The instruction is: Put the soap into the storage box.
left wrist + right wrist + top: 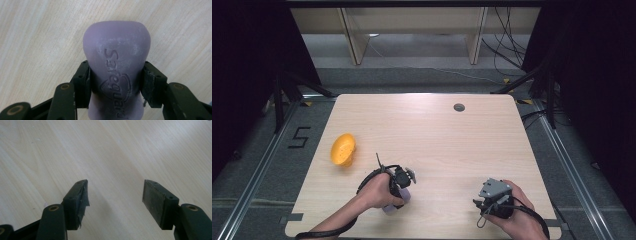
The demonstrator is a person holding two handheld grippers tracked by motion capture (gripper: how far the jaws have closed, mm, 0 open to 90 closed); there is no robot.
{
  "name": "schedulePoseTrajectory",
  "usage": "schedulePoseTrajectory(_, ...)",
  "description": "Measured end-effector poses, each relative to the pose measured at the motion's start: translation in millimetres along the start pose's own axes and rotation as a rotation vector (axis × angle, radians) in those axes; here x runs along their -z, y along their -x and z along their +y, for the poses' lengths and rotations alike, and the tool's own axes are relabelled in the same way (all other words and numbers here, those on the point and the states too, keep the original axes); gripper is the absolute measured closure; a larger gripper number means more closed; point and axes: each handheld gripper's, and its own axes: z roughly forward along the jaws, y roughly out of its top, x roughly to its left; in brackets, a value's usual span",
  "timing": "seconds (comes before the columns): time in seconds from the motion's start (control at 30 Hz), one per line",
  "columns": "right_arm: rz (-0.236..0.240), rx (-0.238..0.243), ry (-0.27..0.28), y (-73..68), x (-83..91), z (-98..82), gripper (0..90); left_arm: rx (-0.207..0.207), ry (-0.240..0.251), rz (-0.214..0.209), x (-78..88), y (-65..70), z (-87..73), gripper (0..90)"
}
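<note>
**benchrat:** High view first: the left gripper [399, 186] sits near the front edge of the pale wooden table [432, 135], with a bit of lilac poking out under the hand. An orange plastic bowl-shaped dish [343, 149] lies tipped on its side, off to the left and well apart from it. The right gripper [493, 198] rests near the front right, nothing around it.

**solderfume:** The left gripper view makes it clear. That lilac thing is a purple bar of soap stamped "Safeguard" [117, 67], pinched across its narrower waist between the two black jaws, table right behind it.

**benchrat:** That's my worry. Soap is slick and the bar flares out past the pads, so I'd guess a hard squeeze could squirt it forward, and a loose one could let it twist and drop.

**solderfume:** There's whitish scuffing on it too, so the pads may already be marking the surface.

**benchrat:** In the right gripper view the jaws are spread wide over bare wood, holding nothing. One pad's facing looks ragged and peeling at the edge, so grip on that side could be poor if it takes the soap.
</note>
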Motion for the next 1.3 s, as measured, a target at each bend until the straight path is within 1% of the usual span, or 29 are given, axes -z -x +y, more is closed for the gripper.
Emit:
schedulePoseTrajectory(0.17, 0.004, 0.000, 0.000, -0.3, -0.4, 0.0, 38.0, 0.038, -0.001, 0.003, 0.2, -0.3, -0.8, 48.6)
schedulePoseTrajectory(0.33, 0.000, -0.001, 0.000, 0.0, -0.2, -0.1, 38.0, 0.068, -0.003, 0.005, 0.9, 0.8, -1.6, 48.7)
schedulePoseTrajectory(0.4, 0.001, 0.000, 0.000, -0.1, -0.1, 0.0, 38.0, 0.074, -0.001, 0.013, 1.8, 1.6, -2.0, 48.7)
schedulePoseTrajectory(0.5, 0.000, 0.000, 0.001, 0.1, 0.1, -0.1, 37.9, 0.099, 0.012, 0.002, 3.2, 2.6, -2.9, 48.7)
schedulePoseTrajectory(0.67, -0.004, -0.003, 0.003, -0.1, 0.7, 0.1, 38.0, 0.110, 0.009, -0.003, 6.4, 2.4, -3.5, 48.7)
schedulePoseTrajectory(0.7, -0.004, -0.003, 0.003, -0.1, 0.7, 0.1, 38.0, 0.122, 0.021, -0.003, 6.2, 3.0, -4.1, 48.7)
schedulePoseTrajectory(0.77, -0.002, 0.000, 0.005, 1.0, 0.5, 0.1, 37.9, 0.121, 0.024, -0.002, 8.1, 2.5, -4.3, 48.7)
schedulePoseTrajectory(0.83, -0.002, -0.001, 0.006, 1.0, 0.6, 0.2, 38.0, 0.137, 0.028, 0.000, 9.4, 3.3, -4.8, 48.8)
schedulePoseTrajectory(0.87, -0.006, -0.006, 0.007, 0.1, 0.7, 0.1, 38.0, 0.129, 0.030, 0.004, 10.0, 2.4, -5.0, 48.8)
schedulePoseTrajectory(0.93, -0.002, 0.001, 0.006, 1.1, 0.6, 0.2, 38.0, 0.149, 0.033, 0.001, 10.6, 2.8, -5.5, 48.8)
schedulePoseTrajectory(0.97, -0.003, 0.001, 0.006, 1.1, 0.6, 0.2, 37.9, 0.146, 0.033, 0.002, 10.8, 2.0, -5.8, 48.8)
schedulePoseTrajectory(1.07, -0.002, -0.001, 0.006, 1.1, 0.6, 0.2, 37.9, 0.165, 0.033, -0.005, 10.9, 1.3, -6.6, 48.9)
schedulePoseTrajectory(1.1, -0.002, -0.001, 0.006, 1.1, 0.5, 0.1, 37.9, 0.163, 0.028, -0.007, 11.8, 0.0, -6.8, 48.9)
schedulePoseTrajectory(1.13, -0.001, -0.001, 0.005, 1.1, 0.6, 0.2, 37.9, 0.161, 0.023, -0.005, 12.8, -0.8, -6.9, 48.9)
schedulePoseTrajectory(1.2, -0.001, -0.002, 0.006, 1.1, 0.6, 0.2, 38.0, 0.172, 0.031, 0.001, 13.6, -1.9, -7.5, 48.9)
schedulePoseTrajectory(1.27, -0.001, -0.001, 0.006, 1.1, 0.6, 0.2, 37.9, 0.173, 0.026, 0.001, 15.9, -3.6, -7.8, 48.9)
schedulePoseTrajectory(1.3, -0.002, 0.001, 0.006, 1.2, 0.6, 0.2, 37.9, 0.180, 0.031, 0.003, 16.3, -4.1, -8.1, 48.9)
